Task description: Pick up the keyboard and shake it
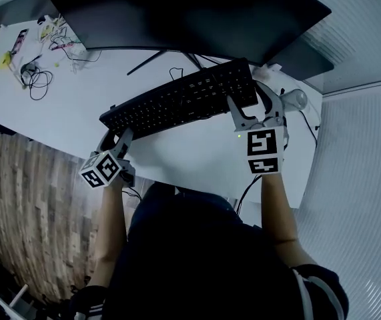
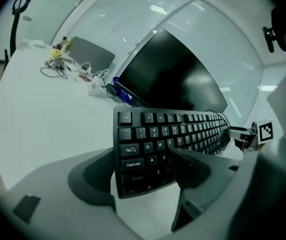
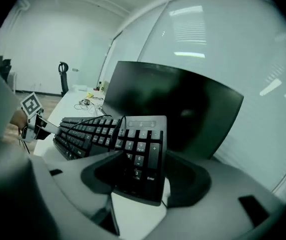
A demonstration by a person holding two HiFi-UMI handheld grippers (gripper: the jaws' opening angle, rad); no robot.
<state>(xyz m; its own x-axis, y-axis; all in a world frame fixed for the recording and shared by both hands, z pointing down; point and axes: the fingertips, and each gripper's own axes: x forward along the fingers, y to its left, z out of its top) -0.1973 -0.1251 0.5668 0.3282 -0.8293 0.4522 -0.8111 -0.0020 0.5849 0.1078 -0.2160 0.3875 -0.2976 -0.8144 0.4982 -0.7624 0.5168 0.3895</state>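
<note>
A black keyboard (image 1: 183,99) stretches slantwise in front of the monitor, held at both ends. My left gripper (image 1: 118,141) is shut on its left end; in the left gripper view the jaws clamp the keyboard (image 2: 153,134) around the Caps Lock and Shift keys, and my left gripper (image 2: 143,176) has white desk showing below it. My right gripper (image 1: 251,107) is shut on the number-pad end. In the right gripper view the keyboard (image 3: 132,139) sits between the jaws of my right gripper (image 3: 140,171), its cable trailing over the keys.
A large dark monitor (image 1: 190,12) stands just behind the keyboard on the white desk (image 1: 63,119). Loose cables (image 1: 35,77) and small items lie at the desk's far left. A grey rounded object (image 1: 295,99) sits by the right end. Wooden floor (image 1: 23,205) lies left of the desk edge.
</note>
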